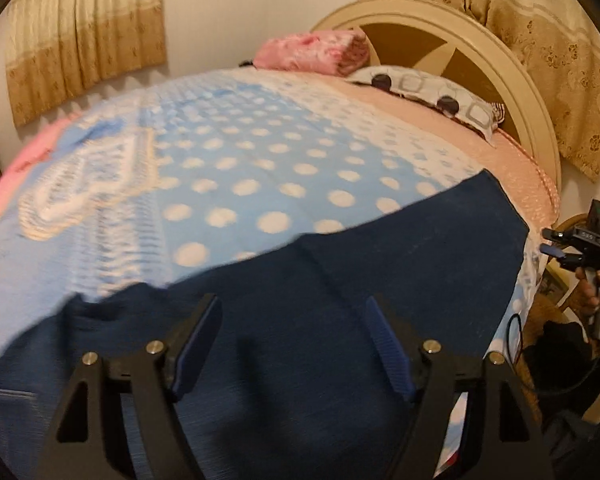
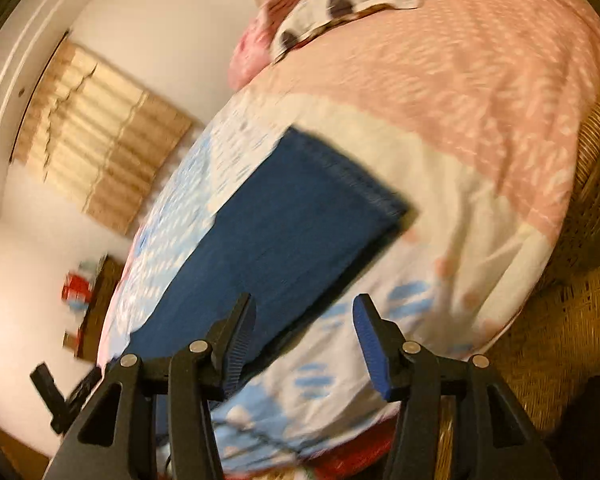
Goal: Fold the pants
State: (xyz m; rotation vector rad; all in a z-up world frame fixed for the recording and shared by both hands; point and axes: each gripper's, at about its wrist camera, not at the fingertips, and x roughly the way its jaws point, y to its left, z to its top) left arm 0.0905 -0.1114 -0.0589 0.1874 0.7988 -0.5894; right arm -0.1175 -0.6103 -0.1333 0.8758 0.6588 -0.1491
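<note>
Dark blue denim pants lie flat on the bed along its near edge, legs reaching to the right. In the right wrist view the pants show as a long strip with the hem end at the far side. My left gripper is open and empty, hovering over the pants' middle. My right gripper is open and empty, just off the bed's side near the leg end. It also shows in the left wrist view at the far right, beside the bed.
The bed has a blue polka-dot blanket over a pink sheet. A patterned pillow and a folded pink blanket lie by the round headboard. A wicker chair stands by the bed's side.
</note>
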